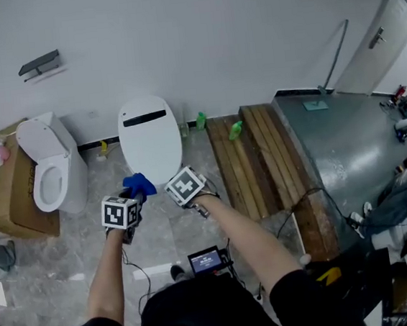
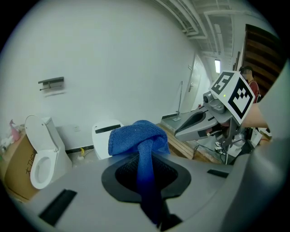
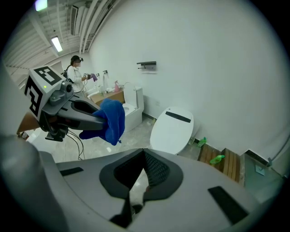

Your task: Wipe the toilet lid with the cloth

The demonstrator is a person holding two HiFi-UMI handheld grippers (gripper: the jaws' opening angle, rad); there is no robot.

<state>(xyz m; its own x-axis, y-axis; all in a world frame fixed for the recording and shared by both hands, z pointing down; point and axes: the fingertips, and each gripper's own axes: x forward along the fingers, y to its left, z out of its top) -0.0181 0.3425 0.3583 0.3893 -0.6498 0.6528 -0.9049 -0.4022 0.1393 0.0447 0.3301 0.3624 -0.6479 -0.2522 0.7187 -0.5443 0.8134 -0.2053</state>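
Observation:
The white toilet with its lid [image 1: 150, 139] down stands against the wall, straight ahead of both grippers; it also shows as the lid [image 2: 106, 133] and the lid [image 3: 172, 131]. My left gripper [image 1: 131, 200] is shut on a blue cloth [image 1: 139, 183], which bunches over its tips just short of the lid's front edge. From the left gripper [image 2: 146, 159] the cloth [image 2: 138, 136] hangs folded between the jaws. My right gripper [image 1: 179, 185] is beside it on the right, shut with nothing in it; its jaws [image 3: 144, 156] meet. In the right gripper view the cloth [image 3: 111, 120] is at the left.
A second toilet [image 1: 50, 178] with raised lid stands left, beside a cardboard box [image 1: 8, 194]. Wooden planks [image 1: 254, 160] with a green bottle [image 1: 236, 128] lie right, then a metal ramp [image 1: 347, 151]. Cables and a small screen [image 1: 205, 261] lie at my feet. A person [image 3: 77, 72] stands far off.

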